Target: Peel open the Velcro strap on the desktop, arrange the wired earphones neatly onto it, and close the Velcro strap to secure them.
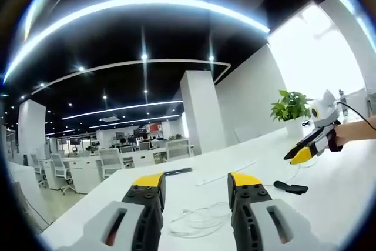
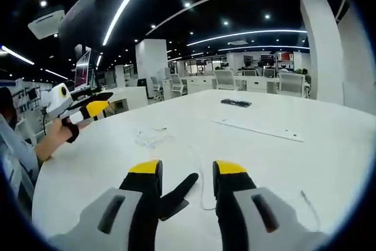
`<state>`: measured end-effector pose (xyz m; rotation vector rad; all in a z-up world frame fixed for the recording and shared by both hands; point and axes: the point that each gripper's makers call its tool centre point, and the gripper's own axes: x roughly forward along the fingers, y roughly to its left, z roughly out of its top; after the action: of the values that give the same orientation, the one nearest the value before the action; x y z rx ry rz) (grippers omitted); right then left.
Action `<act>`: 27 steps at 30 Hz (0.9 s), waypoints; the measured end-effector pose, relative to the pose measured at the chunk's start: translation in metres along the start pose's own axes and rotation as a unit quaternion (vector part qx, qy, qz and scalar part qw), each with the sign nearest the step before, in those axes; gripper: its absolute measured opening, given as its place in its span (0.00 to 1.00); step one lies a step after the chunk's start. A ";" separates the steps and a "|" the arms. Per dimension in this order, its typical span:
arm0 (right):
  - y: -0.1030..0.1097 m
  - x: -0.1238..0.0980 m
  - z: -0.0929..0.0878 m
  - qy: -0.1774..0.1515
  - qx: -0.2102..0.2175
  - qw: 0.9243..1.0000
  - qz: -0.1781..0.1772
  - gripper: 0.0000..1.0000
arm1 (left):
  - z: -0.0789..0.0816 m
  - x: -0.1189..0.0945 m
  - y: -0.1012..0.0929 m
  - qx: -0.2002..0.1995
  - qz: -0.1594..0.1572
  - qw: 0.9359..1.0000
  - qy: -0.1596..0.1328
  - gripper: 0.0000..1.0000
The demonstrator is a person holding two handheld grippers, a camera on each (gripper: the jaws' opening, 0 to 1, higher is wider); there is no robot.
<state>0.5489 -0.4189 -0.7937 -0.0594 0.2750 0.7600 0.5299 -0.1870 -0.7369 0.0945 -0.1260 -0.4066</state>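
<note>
- Right gripper view puts the white counter (image 2: 305, 163) under both tongs; I judge nothing is started.
- Left tongs (image 1: 195, 186) and right tongs (image 2: 181, 171) both stand spread, pinching nothing.
- Wired earphones (image 1: 200, 218) lie loosely tangled just ahead of my left tongs.
- Velcro strap (image 2: 176, 197) lies closed between the right jaws, long axis slanting ahead and rightward.

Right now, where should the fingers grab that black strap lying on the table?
Probably the pointed free end of the Velcro strap. It lies flat on the white table between the right gripper fingers, so come down from above and pinch that tip; its thin, flat shape gives little else to catch.
</note>
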 end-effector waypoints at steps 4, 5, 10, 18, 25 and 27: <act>0.000 0.004 -0.003 0.006 0.002 1.000 0.005 0.35 | 0.000 0.000 -0.001 -0.002 -0.004 1.000 0.001 0.46; 0.000 0.005 -0.003 0.006 0.002 1.000 0.005 0.35 | 0.000 0.000 -0.001 -0.002 -0.005 1.000 0.001 0.46; 0.000 0.012 -0.006 0.009 0.005 1.000 0.011 0.34 | -0.001 0.000 -0.002 0.002 -0.009 1.000 0.001 0.46; -0.002 0.018 -0.016 0.014 0.017 1.000 0.012 0.33 | -0.001 0.000 -0.004 0.001 -0.013 1.000 0.003 0.46; -0.006 0.021 -0.027 0.023 0.029 0.999 0.013 0.31 | -0.003 0.001 -0.006 0.001 -0.019 1.000 0.007 0.46; -0.005 0.021 -0.028 0.024 0.029 0.999 0.013 0.30 | -0.003 0.000 -0.006 0.000 -0.020 1.000 0.008 0.46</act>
<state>0.5607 -0.4126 -0.8262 -0.0197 0.3448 0.7777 0.5284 -0.1925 -0.7409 0.1006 -0.1083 -0.4452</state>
